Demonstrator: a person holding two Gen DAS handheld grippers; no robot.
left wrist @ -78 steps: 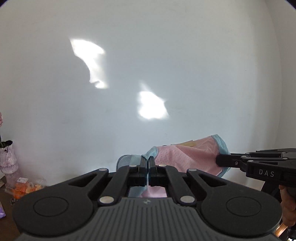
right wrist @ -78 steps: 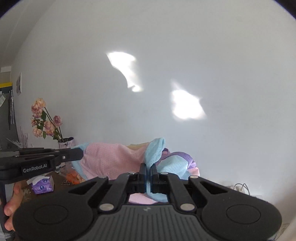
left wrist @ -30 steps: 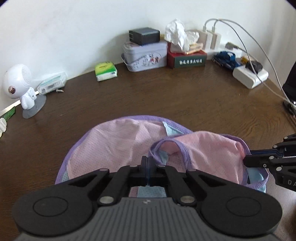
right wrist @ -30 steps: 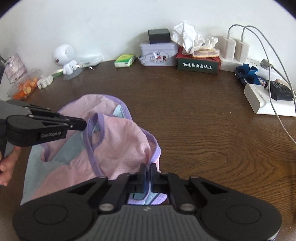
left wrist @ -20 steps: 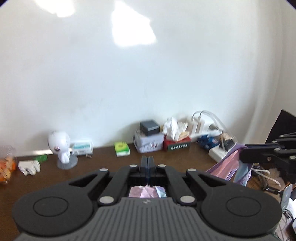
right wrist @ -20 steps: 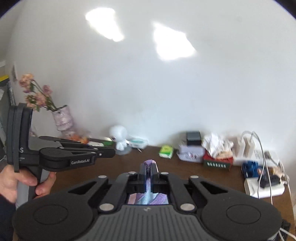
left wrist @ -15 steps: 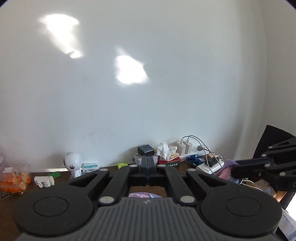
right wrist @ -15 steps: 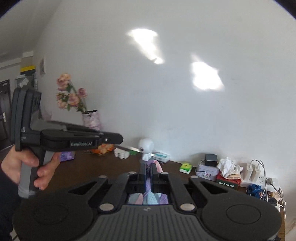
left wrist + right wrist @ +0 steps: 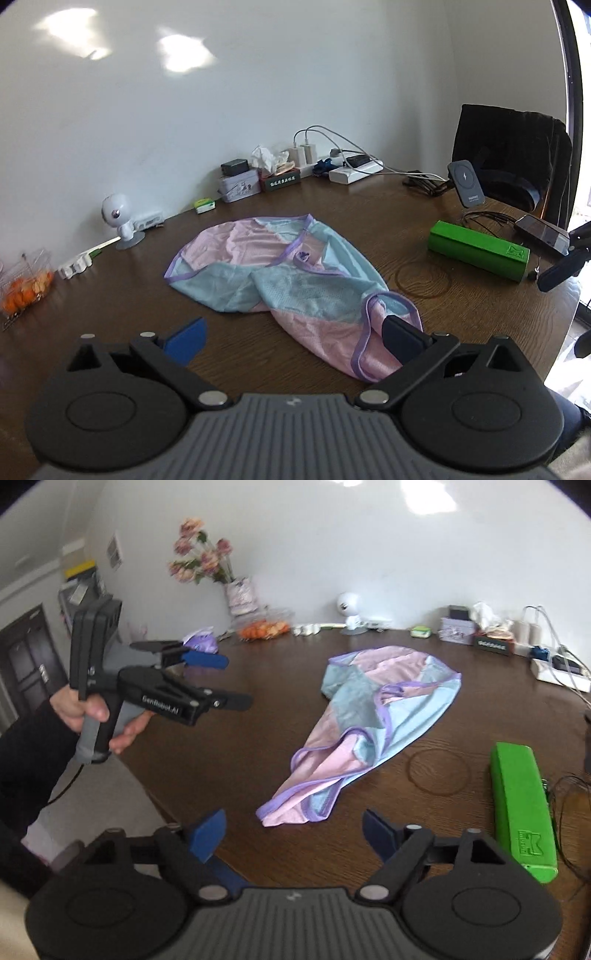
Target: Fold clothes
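Observation:
A pink and light-blue mesh garment with purple trim [image 9: 284, 273] lies crumpled and loose on the brown wooden table [image 9: 369, 221]. It also shows in the right wrist view [image 9: 373, 716]. My left gripper [image 9: 291, 336] is open and empty, held just above the garment's near end. It also shows from the side in the right wrist view [image 9: 225, 681], open, to the left of the table's edge. My right gripper [image 9: 293, 829] is open and empty, above the table's near edge, just short of the garment's closest corner.
A green box [image 9: 478, 254] lies right of the garment, with cables and a phone [image 9: 541, 232] beyond. Tins, tissues and chargers [image 9: 303, 170] line the wall. A white figurine [image 9: 118, 218], oranges [image 9: 22, 291] and a flower vase [image 9: 240, 594] stand at the left. A black chair [image 9: 513, 162] is at right.
Both grippers were shut on the garment and held it up in the air. Now both are open, and the garment lies released on the table.

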